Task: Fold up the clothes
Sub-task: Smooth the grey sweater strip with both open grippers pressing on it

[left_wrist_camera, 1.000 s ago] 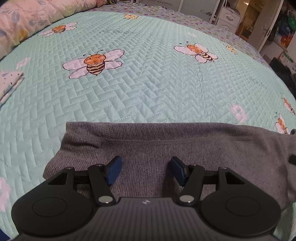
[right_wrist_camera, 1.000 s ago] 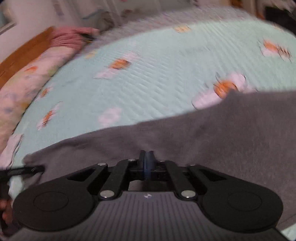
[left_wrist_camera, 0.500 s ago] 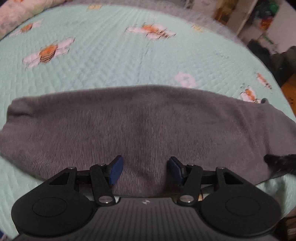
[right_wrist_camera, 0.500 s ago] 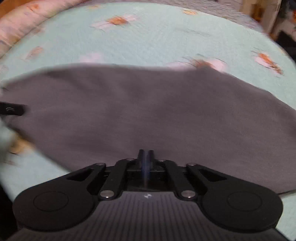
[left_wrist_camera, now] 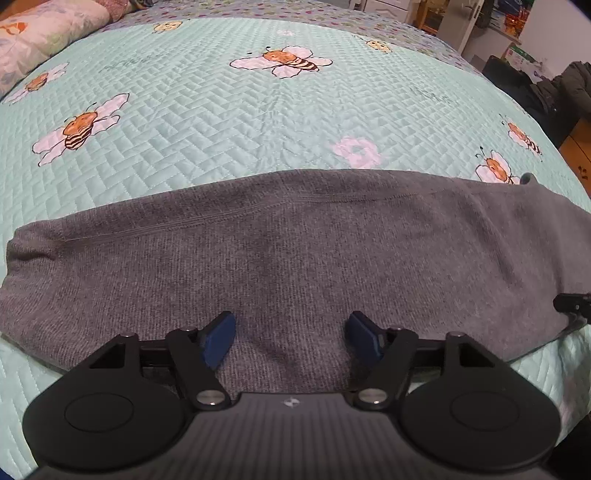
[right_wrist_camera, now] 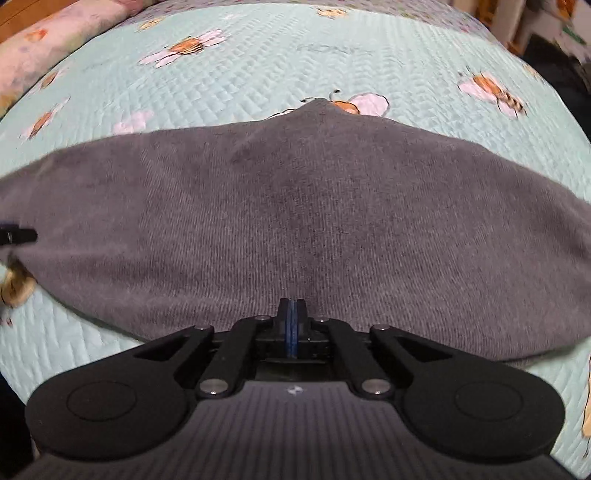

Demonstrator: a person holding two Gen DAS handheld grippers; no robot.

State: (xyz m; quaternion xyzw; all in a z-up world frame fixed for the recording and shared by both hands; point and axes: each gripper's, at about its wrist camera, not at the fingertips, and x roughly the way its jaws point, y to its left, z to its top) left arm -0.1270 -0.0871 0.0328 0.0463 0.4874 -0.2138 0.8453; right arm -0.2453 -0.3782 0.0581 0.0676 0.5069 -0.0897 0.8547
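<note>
Grey knit garment [left_wrist_camera: 295, 251] lies flat across the near part of the bed, on a mint quilted bedspread [left_wrist_camera: 229, 110] w/ bee and flower prints. It runs as a long band left to right; a stitched seam [left_wrist_camera: 207, 219] crosses its upper part in the left wrist view. In the right wrist view the far edge rises to a small peak [right_wrist_camera: 321, 107] that overlaps a bee print.

Left gripper [left_wrist_camera: 291, 336]: jaws well apart and opening right now. Blue pads [left_wrist_camera: 218, 339] sit over the near edge of the garment, cloth visible in the gap between them, pads not pressing on it. Gripper angled down at the bed.

Right gripper [right_wrist_camera: 292, 325]: jaws closed, blue pads together. Garment's near edge meets the fingertips and the fabric puckers toward them, so it looks pinched on the cloth, though the pinch itself is hidden by the fingers.

Each gripper shows in the other's view as a black tip at the frame edge: right one at the right end of the garment [left_wrist_camera: 570, 302], left one at the left end [right_wrist_camera: 14, 236]. So the two are well apart, one near each end of the band.

Pillow w/ floral print [left_wrist_camera: 40, 33] at far left of the bed. Dark furniture and clutter past the far right edge, too small to tell. Right wrist view is a bit blurred.
</note>
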